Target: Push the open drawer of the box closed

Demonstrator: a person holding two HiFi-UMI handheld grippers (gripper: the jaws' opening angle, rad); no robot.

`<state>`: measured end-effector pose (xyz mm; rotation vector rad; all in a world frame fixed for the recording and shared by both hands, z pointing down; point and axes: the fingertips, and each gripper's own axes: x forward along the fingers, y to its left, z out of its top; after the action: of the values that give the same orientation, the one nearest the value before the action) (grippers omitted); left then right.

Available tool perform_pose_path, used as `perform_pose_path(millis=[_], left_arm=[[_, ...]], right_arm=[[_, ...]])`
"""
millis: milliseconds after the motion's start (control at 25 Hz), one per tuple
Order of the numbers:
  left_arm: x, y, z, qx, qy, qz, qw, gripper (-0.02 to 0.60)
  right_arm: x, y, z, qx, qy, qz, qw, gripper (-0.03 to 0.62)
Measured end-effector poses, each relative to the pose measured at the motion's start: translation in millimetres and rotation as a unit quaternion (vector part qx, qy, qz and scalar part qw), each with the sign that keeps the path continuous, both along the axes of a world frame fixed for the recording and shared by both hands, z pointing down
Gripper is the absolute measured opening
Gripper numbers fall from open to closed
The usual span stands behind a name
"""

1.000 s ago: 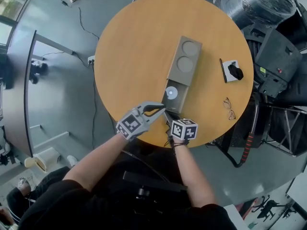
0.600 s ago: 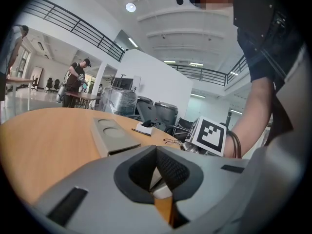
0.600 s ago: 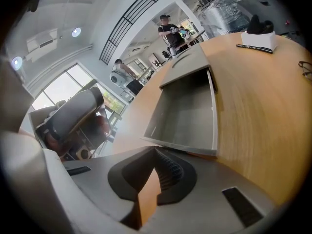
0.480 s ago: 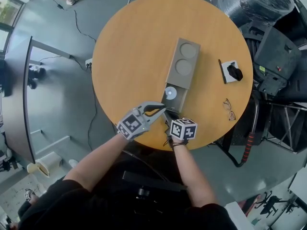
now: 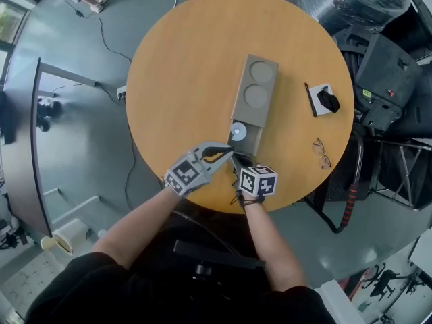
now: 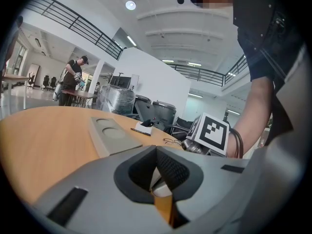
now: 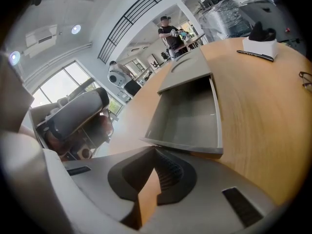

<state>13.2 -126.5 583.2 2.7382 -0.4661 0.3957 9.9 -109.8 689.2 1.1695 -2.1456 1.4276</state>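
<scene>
A long grey box [image 5: 254,86] with two round recesses lies on the round wooden table [image 5: 182,79]. Its drawer [image 5: 244,136] stands pulled out toward me, with a white disc [image 5: 237,131] inside. My left gripper [image 5: 227,152] is shut and empty, its tips just left of the drawer's front. My right gripper [image 5: 239,160] is also shut and empty, right at the drawer's front wall. In the right gripper view the open drawer [image 7: 187,116] fills the middle, its front edge just beyond the tips of the right gripper [image 7: 155,152]. The left gripper [image 6: 157,152] faces along the box [image 6: 114,135].
To the right of the box lie a white holder with a black object [image 5: 326,100], a black pen [image 5: 308,98] and a pair of glasses [image 5: 322,152]. Black chairs and wrapped equipment [image 5: 378,52] crowd the table's right side. A person [image 6: 74,79] stands far off.
Both grippers have stayed at the drawer's front. The head view has shifted slightly; I cannot tell whether the drawer has moved.
</scene>
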Motion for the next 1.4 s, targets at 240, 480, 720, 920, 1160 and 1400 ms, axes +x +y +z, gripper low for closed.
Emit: perform_pose_path(millis=[240, 480, 720, 920, 1160, 1400], left_arm=[[0, -7, 2, 0.000, 0.000, 0.003, 1.0000, 0.028], [-3, -14, 6, -0.003, -0.002, 0.002, 1.0000, 0.028], [-2, -27, 12, -0.005, -0.007, 0.004, 1.0000, 0.028], [3, -38, 15, -0.006, -0.008, 0.010, 0.9999, 0.028], [7, -50, 20, -0.009, -0.011, 0.015, 0.9998, 0.028], [10, -63, 23, -0.012, -0.011, 0.019, 0.9997, 0.028]], right_arm=[[5, -16, -3, 0.010, 0.000, 0.016, 1.000, 0.020], [7, -33, -3, 0.014, 0.003, 0.021, 1.000, 0.021], [10, -45, -2, 0.016, 0.005, 0.024, 1.000, 0.021], [13, -60, -2, 0.020, 0.003, 0.034, 0.999, 0.021], [18, -75, -1, 0.021, 0.004, 0.039, 0.999, 0.021], [21, -89, -1, 0.024, 0.006, 0.042, 0.999, 0.021]])
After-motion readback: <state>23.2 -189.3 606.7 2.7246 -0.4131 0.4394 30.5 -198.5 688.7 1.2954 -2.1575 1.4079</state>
